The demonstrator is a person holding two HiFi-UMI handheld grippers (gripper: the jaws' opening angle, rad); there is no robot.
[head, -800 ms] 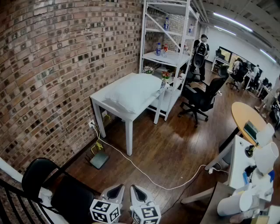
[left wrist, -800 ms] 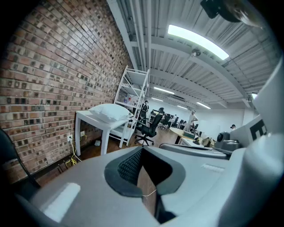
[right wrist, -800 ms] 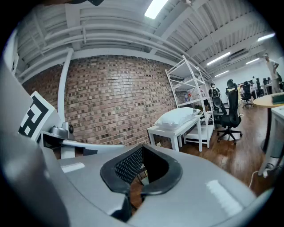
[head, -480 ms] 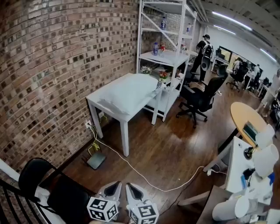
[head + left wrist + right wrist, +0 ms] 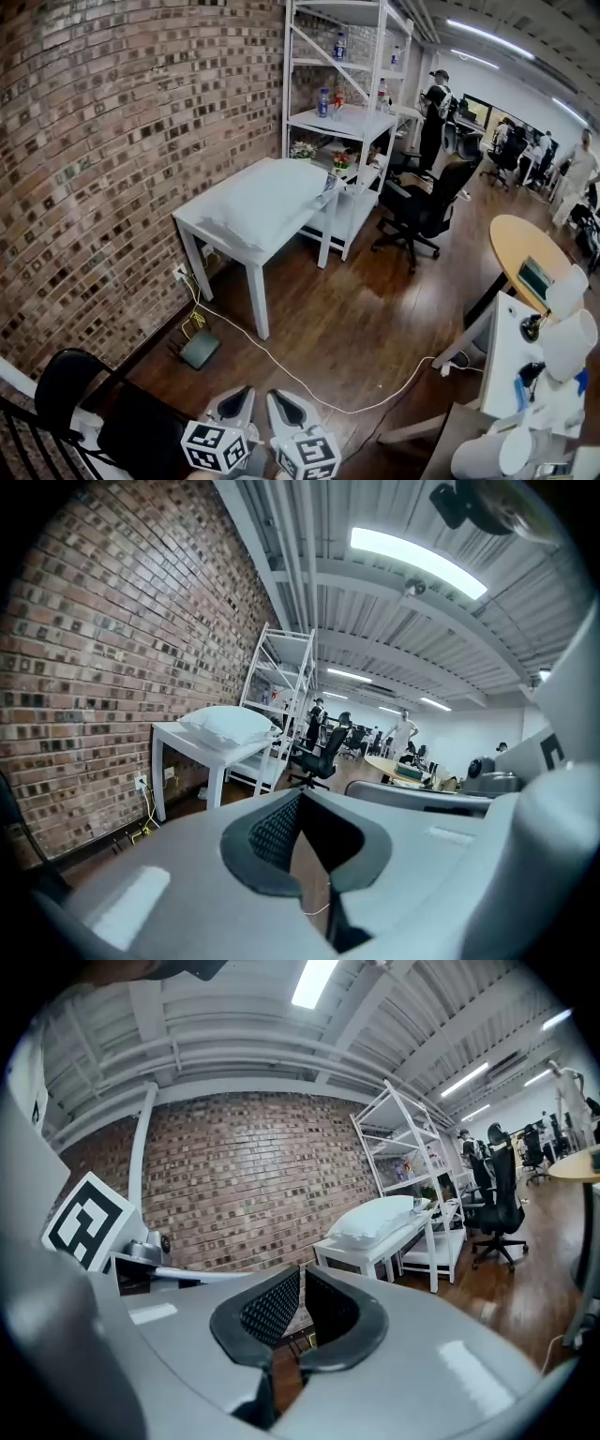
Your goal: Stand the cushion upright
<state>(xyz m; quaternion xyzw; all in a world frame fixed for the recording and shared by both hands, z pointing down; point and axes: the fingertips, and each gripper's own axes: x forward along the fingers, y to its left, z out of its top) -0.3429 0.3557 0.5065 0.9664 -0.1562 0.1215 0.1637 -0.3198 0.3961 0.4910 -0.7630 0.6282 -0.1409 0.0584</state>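
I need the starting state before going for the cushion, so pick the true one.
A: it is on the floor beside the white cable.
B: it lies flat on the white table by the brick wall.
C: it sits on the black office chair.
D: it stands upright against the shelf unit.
B: the cushion lies flat on top of the white table, which stands against the brick wall.

Bright ceiling strip lights; sharp frames, fisheye-bent edges.
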